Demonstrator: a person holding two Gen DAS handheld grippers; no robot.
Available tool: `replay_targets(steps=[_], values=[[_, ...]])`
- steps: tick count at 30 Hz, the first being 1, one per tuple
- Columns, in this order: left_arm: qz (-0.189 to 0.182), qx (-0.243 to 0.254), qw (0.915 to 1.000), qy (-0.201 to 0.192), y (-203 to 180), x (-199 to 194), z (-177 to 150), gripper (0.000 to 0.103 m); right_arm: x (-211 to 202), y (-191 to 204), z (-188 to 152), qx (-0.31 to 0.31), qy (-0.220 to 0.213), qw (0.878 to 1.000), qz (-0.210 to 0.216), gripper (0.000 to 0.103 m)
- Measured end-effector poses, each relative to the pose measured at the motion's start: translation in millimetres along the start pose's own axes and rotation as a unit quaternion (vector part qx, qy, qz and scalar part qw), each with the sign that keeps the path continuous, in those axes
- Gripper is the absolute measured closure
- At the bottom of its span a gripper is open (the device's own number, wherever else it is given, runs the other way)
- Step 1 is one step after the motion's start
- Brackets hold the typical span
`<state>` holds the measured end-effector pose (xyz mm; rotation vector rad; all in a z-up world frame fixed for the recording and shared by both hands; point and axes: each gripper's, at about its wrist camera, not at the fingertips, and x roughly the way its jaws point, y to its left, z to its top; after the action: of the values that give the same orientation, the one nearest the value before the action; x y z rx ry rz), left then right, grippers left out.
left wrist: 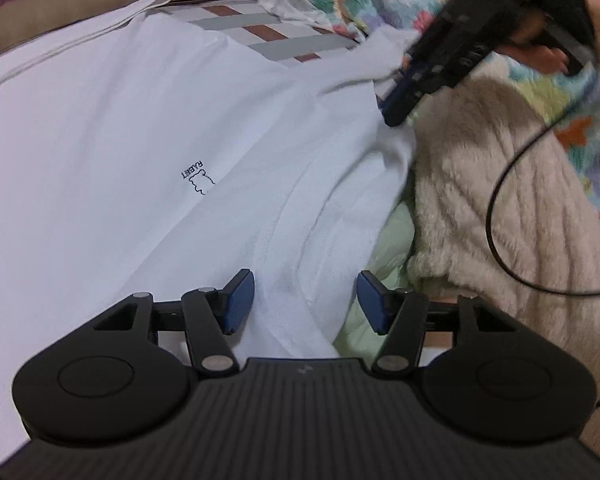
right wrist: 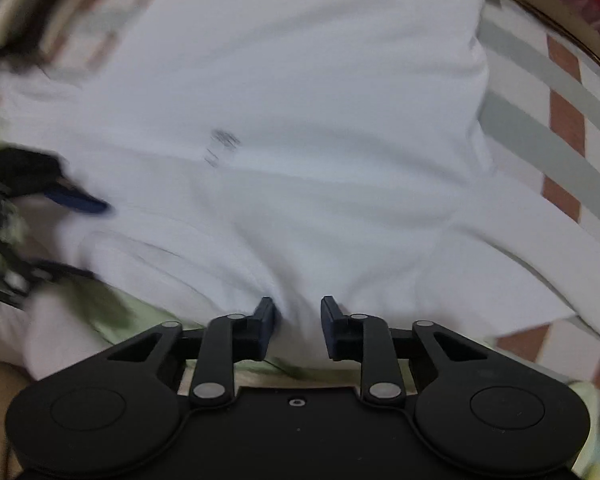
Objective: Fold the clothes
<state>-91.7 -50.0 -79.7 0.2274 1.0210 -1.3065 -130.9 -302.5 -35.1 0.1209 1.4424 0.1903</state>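
A white cotton T-shirt with a small dark printed logo [left wrist: 148,152] lies spread over a bed sheet striped in grey, brown and white [left wrist: 268,36], its near edge rumpled toward the bed's edge, over pale green cloth [left wrist: 392,236]. A cream fluffy knitted garment [left wrist: 500,200] lies beside it.

The left gripper [left wrist: 306,300] hovers spread over the shirt's edge, pinching nothing. The right gripper [right wrist: 296,326] has shirt fabric bunched between its 2 fingers; whether they clamp it I cannot tell.

The shirt looks light, soft and limp, so it will sag; hems, shoulders or corners seem the best holds. No containers are visible.
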Motion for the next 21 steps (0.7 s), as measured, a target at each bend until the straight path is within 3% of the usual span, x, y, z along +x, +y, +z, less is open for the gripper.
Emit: replay_targets(steps=[2, 4, 6, 9, 17, 19, 21], values=[[-0.012, -0.020, 0.9997, -0.006, 6.0, -1.5, -1.1, 0.047, -3.3, 14.3, -3.7, 0.002, -0.009, 0.999, 0.033, 0.089], [-0.012, -0.028, 0.9995, -0.007, 7.5, -1.2, -1.7, 0.048, 2.9, 25.6, -6.9, 0.004, -0.001, 0.999, 0.034, 0.088], [-0.012, -0.036, 0.9993, -0.007, 9.1, -0.9, -2.3, 0.048, 15.5, 32.6, -9.0, 0.011, 0.012, 1.000, 0.022, 0.086], [-0.011, -0.048, 0.9987, -0.008, 11.4, -0.4, -3.1, 0.048, 31.2, 33.6, -16.7, 0.024, 0.020, 1.000, -0.003, 0.068], [-0.008, -0.069, 0.9975, -0.011, 15.2, 2.9, -4.4, 0.048, 45.5, 45.7, -25.4, -0.047, 0.040, 0.995, -0.079, 0.067], [-0.006, -0.072, 0.9973, -0.013, 16.1, 3.2, -5.3, 0.048, 50.5, 54.3, -29.1, -0.082, 0.041, 0.991, -0.098, 0.076], [-0.004, -0.072, 0.9973, -0.013, 16.5, 2.4, -6.0, 0.048, 52.1, 61.6, -34.5, -0.110, 0.041, 0.988, -0.103, 0.101]])
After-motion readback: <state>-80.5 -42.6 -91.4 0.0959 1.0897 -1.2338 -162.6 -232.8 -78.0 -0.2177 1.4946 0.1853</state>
